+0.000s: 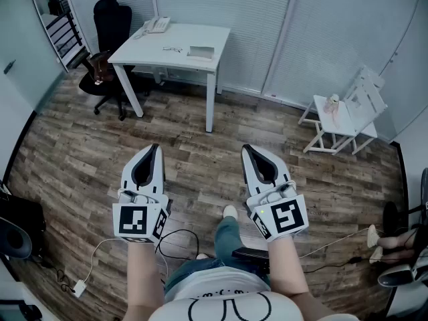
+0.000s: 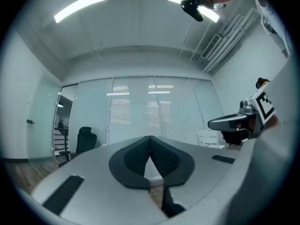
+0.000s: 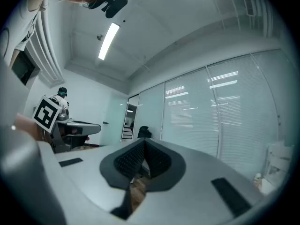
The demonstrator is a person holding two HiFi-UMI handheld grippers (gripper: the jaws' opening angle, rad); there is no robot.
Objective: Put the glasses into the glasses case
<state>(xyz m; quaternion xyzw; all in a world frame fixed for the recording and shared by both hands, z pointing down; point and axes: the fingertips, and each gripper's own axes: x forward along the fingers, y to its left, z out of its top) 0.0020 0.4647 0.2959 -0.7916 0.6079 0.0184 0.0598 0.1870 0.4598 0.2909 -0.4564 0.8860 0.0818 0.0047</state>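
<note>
Holding the left gripper (image 1: pixel 155 147) and right gripper (image 1: pixel 246 147) out level over the wood floor (image 1: pixel 73 159), well apart from everything else. Checked each gripper view and found both clamped fully shut, tip to tip, gripping nothing. Can only spot the glasses (image 1: pixel 172 49) from the head view: a tiny shape on the white surface (image 1: pixel 137 51) across the room, near what looks like a grey glasses case (image 1: pixel 200 52), with a phone (image 1: pixel 158 25) by the far corner. Too small to tell more. Getting only blinds (image 2: pixel 150 107) and ceiling lights (image 2: pixel 80 6) from the gripper views, plus the other gripper's marker cube (image 3: pixel 47 112) off to one side. Can't read the print on the shirt (image 1: pixel 227 307), cut off at the frame edge.
</note>
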